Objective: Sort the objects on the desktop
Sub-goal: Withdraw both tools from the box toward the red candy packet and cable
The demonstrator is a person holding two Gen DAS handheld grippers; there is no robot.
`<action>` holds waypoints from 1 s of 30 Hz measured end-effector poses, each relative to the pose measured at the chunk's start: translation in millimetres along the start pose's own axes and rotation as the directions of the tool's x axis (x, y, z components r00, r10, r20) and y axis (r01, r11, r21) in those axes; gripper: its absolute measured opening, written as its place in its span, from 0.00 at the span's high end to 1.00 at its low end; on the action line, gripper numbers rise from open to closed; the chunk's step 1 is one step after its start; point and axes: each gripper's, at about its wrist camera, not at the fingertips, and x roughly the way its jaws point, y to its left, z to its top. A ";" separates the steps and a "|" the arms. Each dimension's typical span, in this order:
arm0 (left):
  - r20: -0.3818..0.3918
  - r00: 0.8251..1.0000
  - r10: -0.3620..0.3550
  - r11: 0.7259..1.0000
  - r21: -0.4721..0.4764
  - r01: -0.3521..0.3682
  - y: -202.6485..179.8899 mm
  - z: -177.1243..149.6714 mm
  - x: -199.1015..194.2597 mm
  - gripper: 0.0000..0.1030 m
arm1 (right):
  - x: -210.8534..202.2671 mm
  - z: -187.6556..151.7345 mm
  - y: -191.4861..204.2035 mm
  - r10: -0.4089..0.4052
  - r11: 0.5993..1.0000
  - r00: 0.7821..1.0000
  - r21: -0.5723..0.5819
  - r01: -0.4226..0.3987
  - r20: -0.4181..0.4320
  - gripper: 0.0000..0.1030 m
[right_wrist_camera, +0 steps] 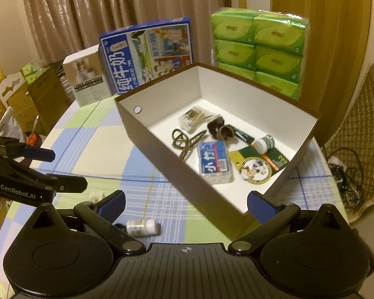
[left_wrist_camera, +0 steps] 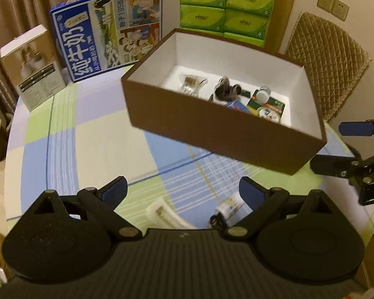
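Observation:
A brown box [left_wrist_camera: 212, 134] with a white inside [right_wrist_camera: 249, 99] stands on the checked tablecloth. It holds cotton swabs [right_wrist_camera: 193, 119], hair clips [right_wrist_camera: 187, 140], a blue tissue pack [right_wrist_camera: 214, 162], a dark object [right_wrist_camera: 220, 129], a small jar [right_wrist_camera: 264, 143] and a green card [right_wrist_camera: 259, 165]. A small white bottle [right_wrist_camera: 142, 226] lies on the cloth in front of the box [left_wrist_camera: 228, 208], with a white packet [left_wrist_camera: 164, 214] beside it. My left gripper [left_wrist_camera: 183, 190] hangs open above these two. My right gripper [right_wrist_camera: 187, 204] is open and empty at the box's near corner.
Along the table's far side stand a blue milk carton [left_wrist_camera: 107, 32], stacked green tissue packs [left_wrist_camera: 227, 7] and a white product box [left_wrist_camera: 32, 67]. A quilted chair back [left_wrist_camera: 324, 64] is to the right. Cardboard boxes [right_wrist_camera: 40, 94] and cables [right_wrist_camera: 346, 167] lie beyond the table edges.

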 end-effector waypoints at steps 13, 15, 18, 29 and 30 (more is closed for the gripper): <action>-0.065 0.996 -0.055 0.995 0.083 0.060 -7.0 -69.7 3.6 0.13 | 10.8 -43.4 7.0 0.042 0.999 0.996 -0.026 -0.044 -0.085 0.02; -0.085 0.995 -0.057 0.994 0.090 0.064 -8.9 -78.7 8.2 0.18 | 14.8 -51.1 7.2 0.043 0.999 0.993 -0.026 -0.046 -0.108 0.02; -0.102 0.993 -0.066 0.993 0.094 0.076 -10.0 -88.2 15.0 0.21 | 19.8 -60.5 8.1 0.041 0.998 0.990 -0.034 -0.046 -0.136 0.02; -0.100 0.989 -0.107 0.974 0.192 0.124 -24.8 -98.6 36.5 0.43 | 28.4 -78.4 1.6 0.031 0.999 0.982 -0.015 -0.034 -0.187 0.02; -0.107 0.988 -0.112 0.973 0.193 0.131 -25.6 -98.3 39.1 0.47 | 28.2 -79.3 0.0 0.025 1.000 0.982 -0.013 -0.028 -0.189 0.02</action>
